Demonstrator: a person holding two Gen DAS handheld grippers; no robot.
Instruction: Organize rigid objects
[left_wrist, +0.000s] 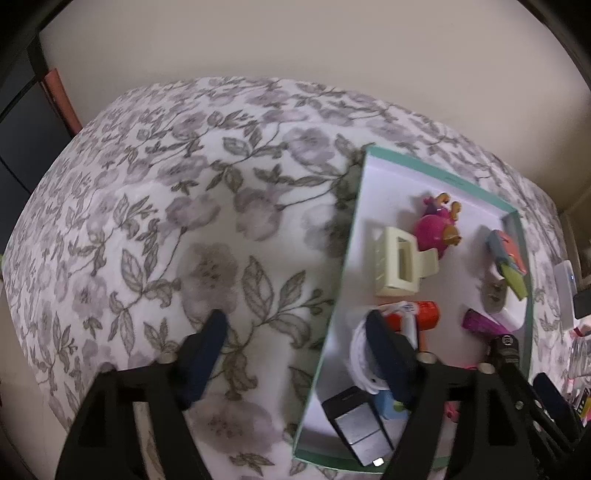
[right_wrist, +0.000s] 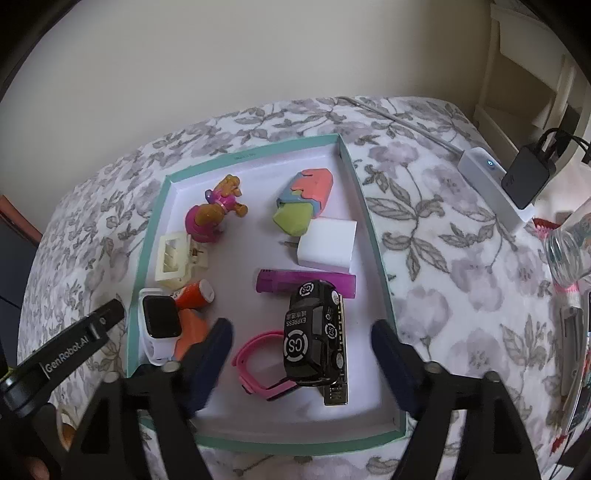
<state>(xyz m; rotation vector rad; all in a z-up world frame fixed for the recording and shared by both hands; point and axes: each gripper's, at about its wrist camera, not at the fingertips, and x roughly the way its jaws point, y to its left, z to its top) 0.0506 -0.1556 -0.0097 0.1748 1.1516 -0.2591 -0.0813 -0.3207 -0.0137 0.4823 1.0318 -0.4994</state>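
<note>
A teal tray (right_wrist: 373, 236) with a white floor lies on a floral cloth (right_wrist: 443, 266). In it are a black toy car (right_wrist: 314, 332) on a dark flat bar, a pink strap (right_wrist: 255, 354), a purple lighter (right_wrist: 273, 284), a white block (right_wrist: 327, 243), a coloured puzzle piece (right_wrist: 306, 203), a pink toy figure (right_wrist: 214, 214), a cream hair claw (right_wrist: 171, 260), an orange bottle (right_wrist: 195, 293) and a white smartwatch (right_wrist: 160, 321). My right gripper (right_wrist: 302, 330) is open around the car, pads apart from it. My left gripper (left_wrist: 295, 317) is open astride the tray's left rim (left_wrist: 349, 229), holding nothing.
A white power strip (right_wrist: 487, 177) with a black charger (right_wrist: 524, 177) lies at the right. A clear bottle (right_wrist: 569, 251) and loose clutter (right_wrist: 576, 369) sit at the right edge. A cream wall rises behind. Bare floral cloth (left_wrist: 184, 221) stretches left of the tray.
</note>
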